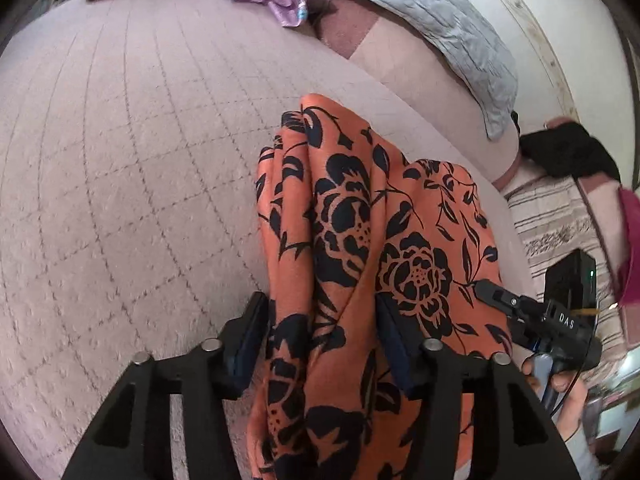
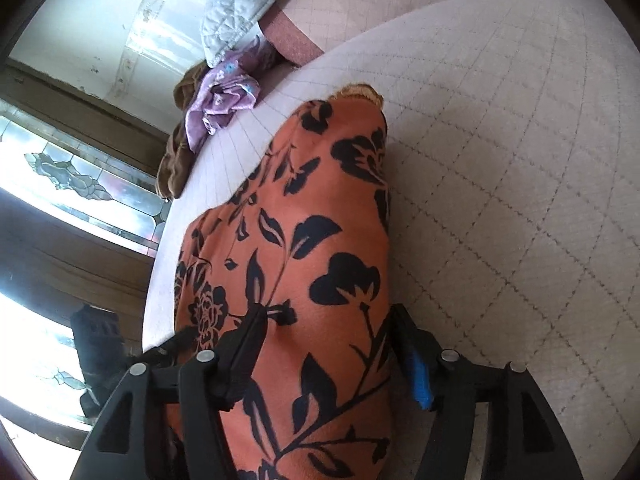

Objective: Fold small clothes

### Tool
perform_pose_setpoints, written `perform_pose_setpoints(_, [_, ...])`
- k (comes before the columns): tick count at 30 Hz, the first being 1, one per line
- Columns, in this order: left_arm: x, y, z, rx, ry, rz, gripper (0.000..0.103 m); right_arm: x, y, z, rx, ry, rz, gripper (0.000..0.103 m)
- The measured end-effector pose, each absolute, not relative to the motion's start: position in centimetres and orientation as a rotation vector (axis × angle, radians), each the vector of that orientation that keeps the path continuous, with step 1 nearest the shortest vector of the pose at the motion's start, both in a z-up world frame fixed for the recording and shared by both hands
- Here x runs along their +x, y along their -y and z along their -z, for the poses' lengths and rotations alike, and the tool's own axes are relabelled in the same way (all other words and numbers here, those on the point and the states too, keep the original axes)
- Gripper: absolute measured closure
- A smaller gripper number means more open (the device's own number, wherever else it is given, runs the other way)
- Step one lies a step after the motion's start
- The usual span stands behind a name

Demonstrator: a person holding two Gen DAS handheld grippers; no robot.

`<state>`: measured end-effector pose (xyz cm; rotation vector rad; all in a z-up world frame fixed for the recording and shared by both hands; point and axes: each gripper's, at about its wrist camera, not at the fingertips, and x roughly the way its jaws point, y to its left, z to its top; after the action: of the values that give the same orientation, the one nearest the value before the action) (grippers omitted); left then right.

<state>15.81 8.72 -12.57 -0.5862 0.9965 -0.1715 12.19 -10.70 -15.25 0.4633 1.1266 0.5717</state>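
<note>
A: Which step is being done?

B: The orange flowered cloth (image 1: 360, 216) is being gathered for a fold. It is bunched between the fingers of the left gripper (image 1: 320, 332), and it runs on ahead of that gripper onto the pink quilted bed (image 1: 120, 160).

A: Is the cloth held?

B: It looks held by the left gripper, which is about half shut with both pads against the bunch. The right gripper (image 2: 328, 340) is set wider. The cloth fills its gap, but a firm hold cannot be told.

A: What is called for next?

B: Probably the cloth must be lifted and laid flat, then one half brought over the other.
</note>
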Motion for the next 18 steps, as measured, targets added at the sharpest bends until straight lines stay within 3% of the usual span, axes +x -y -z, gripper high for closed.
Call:
perform_pose_setpoints(2, [15.9,-8.7,12.6,-0.584,-1.000,0.176,0.061,12.2,10.8,15.6,0.460,-1.128,-0.577,0.052])
perform_pose_setpoints(4, [15.8,-8.5,12.7,-0.578,-0.993,0.178,0.061,12.3,10.6,15.4,0.448,-1.134,-0.581,0.059])
perform_pose_setpoints(7, [15.8,-8.3,12.8,-0.588,-0.988,0.182,0.062,12.5,10.8,14.8,0.456,-1.131,-0.595,0.059])
perform_pose_setpoints(9, [15.6,-8.5,12.9,-0.591,-0.981,0.186,0.061,13.0,11.3,14.4,0.489,-1.123,-0.595,0.049])
perform_pose_setpoints(10, [15.4,-8.5,13.2,-0.590,-0.980,0.187,0.061,13.4,11.7,14.3,0.514,-1.113,-0.580,0.036])
perform_pose_setpoints(11, [15.4,-8.4,13.3,-0.590,-0.980,0.188,0.061,14.4,12.4,14.1,0.562,-1.092,-0.557,0.031])
perform_pose_setpoints(13, [15.1,-8.6,13.3,-0.592,-0.977,0.190,0.061,16.3,12.9,14.2,0.643,-1.086,-0.555,0.030])
perform_pose_setpoints(14, [15.0,-8.6,13.3,-0.591,-0.976,0.190,0.061,17.8,12.7,14.9,0.658,-1.128,-0.547,0.035])
perform_pose_setpoints(15, [14.8,-8.6,13.4,-0.592,-0.974,0.189,0.061,18.8,12.4,15.5,0.667,-1.154,-0.542,0.064])
perform_pose_setpoints(18, [14.7,-8.7,13.4,-0.605,-0.976,0.197,0.060,20.1,11.3,15.1,0.613,-1.164,-0.520,0.073])
